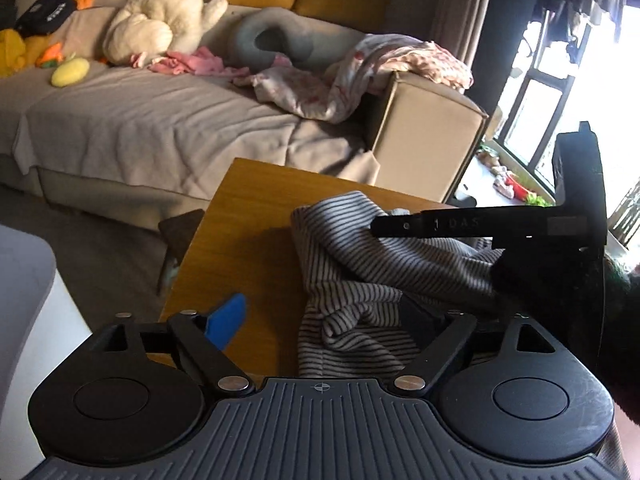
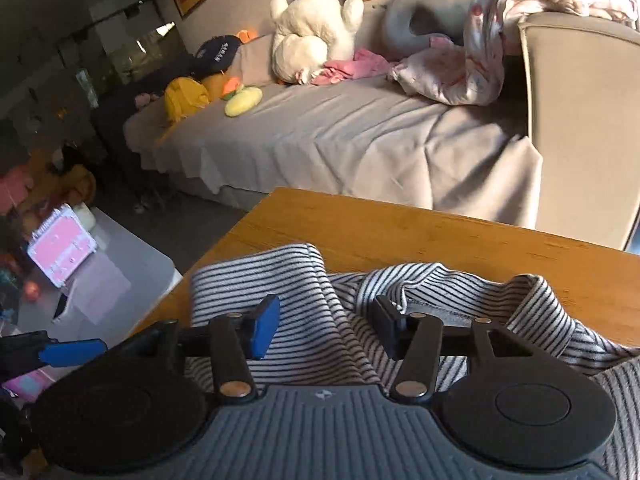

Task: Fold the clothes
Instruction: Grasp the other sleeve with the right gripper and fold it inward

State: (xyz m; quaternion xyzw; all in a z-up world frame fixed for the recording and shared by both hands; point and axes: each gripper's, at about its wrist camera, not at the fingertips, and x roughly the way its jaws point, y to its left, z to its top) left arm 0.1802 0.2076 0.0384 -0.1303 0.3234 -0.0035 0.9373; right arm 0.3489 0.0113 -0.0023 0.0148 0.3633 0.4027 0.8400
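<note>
A black-and-white striped garment [image 1: 360, 276] lies crumpled on the wooden table [image 1: 244, 220]. My left gripper [image 1: 320, 320] is open just above its near part; one blue finger pad [image 1: 226, 320] shows, the other is hidden by cloth. The right gripper [image 1: 472, 226] reaches in from the right over the garment. In the right wrist view the striped garment [image 2: 320, 312] lies bunched under my open right gripper [image 2: 326, 326], its collar toward the right. The cloth passes between the jaws, which stand apart. The left gripper's blue finger [image 2: 72, 352] shows at the left edge.
A grey sofa [image 1: 160, 120] stands behind the table with a white plush toy [image 1: 164, 16], pink clothes [image 1: 192, 62] and a floral blanket [image 1: 360, 72] on it. The sofa's tan armrest [image 1: 428, 140] is near the table's far edge. A white low table [image 2: 120, 272] stands to the left.
</note>
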